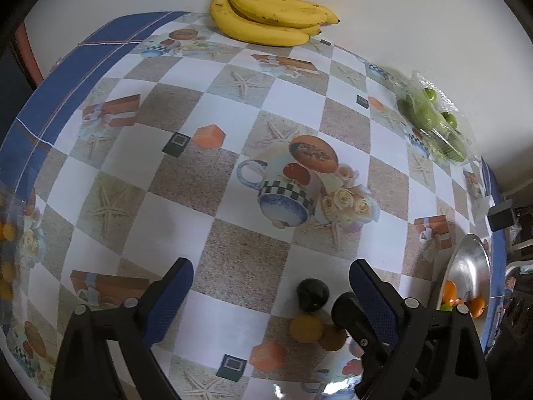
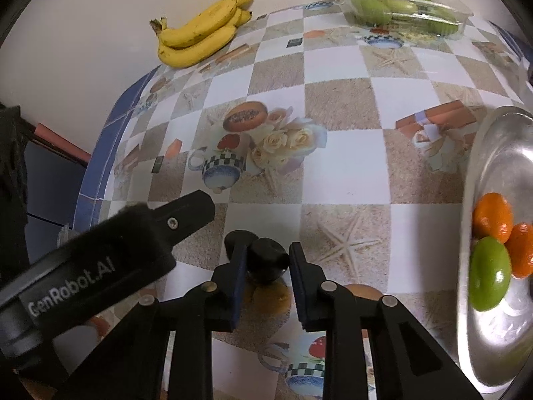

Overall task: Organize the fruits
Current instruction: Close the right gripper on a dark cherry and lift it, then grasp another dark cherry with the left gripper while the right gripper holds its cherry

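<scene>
Right gripper has its fingers narrowed around a dark round fruit, pads close on both sides; contact not clear, so can't tell if it actually pinches. Fruit sits on the checkered tablecloth, with a yellowish fruit just beside it, nearer. Left gripper is spread wide, nothing between its pads, hovering over the cloth; in its view the dark fruit lies near its right finger with two yellowish fruits touching just nearer. To the right, a metal plate holds two orange fruits and one green fruit, bunched together. Far side by the wall: banana bunch at far left, clear plastic tray of green fruits at far right.
</scene>
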Available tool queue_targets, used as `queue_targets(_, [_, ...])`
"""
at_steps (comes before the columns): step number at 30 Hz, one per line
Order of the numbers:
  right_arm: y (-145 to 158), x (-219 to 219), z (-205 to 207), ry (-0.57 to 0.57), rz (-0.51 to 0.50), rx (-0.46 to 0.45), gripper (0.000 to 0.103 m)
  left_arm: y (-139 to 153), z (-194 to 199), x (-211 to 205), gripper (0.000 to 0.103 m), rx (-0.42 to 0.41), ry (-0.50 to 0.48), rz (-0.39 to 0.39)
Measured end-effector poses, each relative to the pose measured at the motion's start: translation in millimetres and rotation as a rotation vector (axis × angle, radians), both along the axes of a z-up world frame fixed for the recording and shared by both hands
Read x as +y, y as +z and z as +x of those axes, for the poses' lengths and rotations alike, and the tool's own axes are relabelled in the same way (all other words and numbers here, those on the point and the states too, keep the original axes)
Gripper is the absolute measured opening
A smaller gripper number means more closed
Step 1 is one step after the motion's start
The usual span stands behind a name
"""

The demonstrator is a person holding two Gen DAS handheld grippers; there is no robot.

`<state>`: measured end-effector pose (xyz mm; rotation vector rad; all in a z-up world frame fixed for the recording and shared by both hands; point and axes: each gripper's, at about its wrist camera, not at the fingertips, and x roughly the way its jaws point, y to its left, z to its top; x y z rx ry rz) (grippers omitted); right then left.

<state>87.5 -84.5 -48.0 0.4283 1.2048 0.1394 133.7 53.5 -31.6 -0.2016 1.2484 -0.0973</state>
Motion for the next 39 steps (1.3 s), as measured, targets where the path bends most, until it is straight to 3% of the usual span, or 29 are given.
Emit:
queue_targets(12, [12.1,-48.8,-5.9,-0.121,-0.002,-0.005,0.027,-4.8,-2.9,-24.3,0.088,0.025,-0.062,-0.061])
queue_targets(23, [14.8,-70.2,-9.6,-0.158,0.004,-0.005,0.027,-12.8,-3.4,-27.5,0.080,0.049,-0.056,-0.061])
queue_targets(28, [14.0,-71.5,-10.0,-0.157,0.008,0.001,0.027,-16.6,-4.4,-31.6,0.070,0.065,-0.070,-0.059])
queue_targets(39, [16.1,-76.3,-11.8,-0.163,0.029,-0.004,0.026,-20.4,-8.4,-37.0,0.031,0.077,-0.076,-0.020])
